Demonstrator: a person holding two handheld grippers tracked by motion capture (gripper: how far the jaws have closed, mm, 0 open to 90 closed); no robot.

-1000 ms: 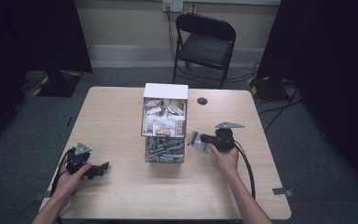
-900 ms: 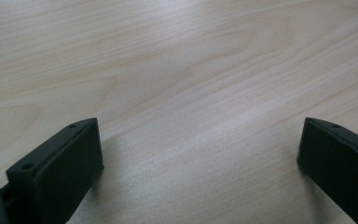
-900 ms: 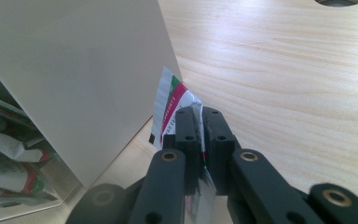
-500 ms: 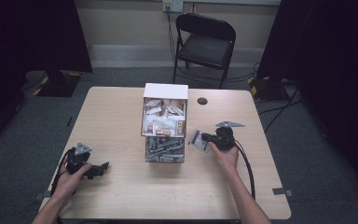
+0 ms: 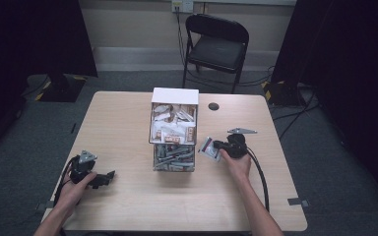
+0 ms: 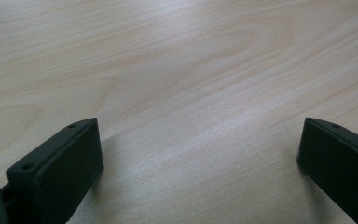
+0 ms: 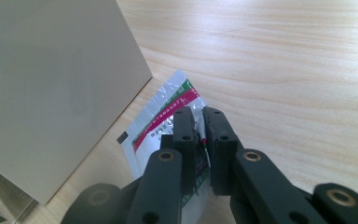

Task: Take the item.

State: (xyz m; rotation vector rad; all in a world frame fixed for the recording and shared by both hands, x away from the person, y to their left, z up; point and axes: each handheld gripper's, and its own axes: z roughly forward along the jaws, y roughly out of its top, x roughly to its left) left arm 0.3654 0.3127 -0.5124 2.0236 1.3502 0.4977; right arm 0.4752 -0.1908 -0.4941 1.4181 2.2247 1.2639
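A small clear packet [image 5: 205,146] with red and green print hangs just right of the clear box [image 5: 173,130], which holds several packets and sachets. My right gripper [image 5: 212,146] is shut on the packet. In the right gripper view its two jaws [image 7: 199,116] pinch the packet [image 7: 168,107] beside the box's pale wall [image 7: 51,84]. These jaws have just eased open slightly, with the packet still pinched between them. My left gripper [image 5: 109,176] rests near the table's front left, open. Its jaws [image 6: 199,128] stand wide apart over bare wood with nothing between them.
The light wooden table [image 5: 123,118] has a small black round disc [image 5: 213,106] behind the box. A black folding chair [image 5: 216,44] stands beyond the far edge. Cables trail from both grippers toward the front edge.
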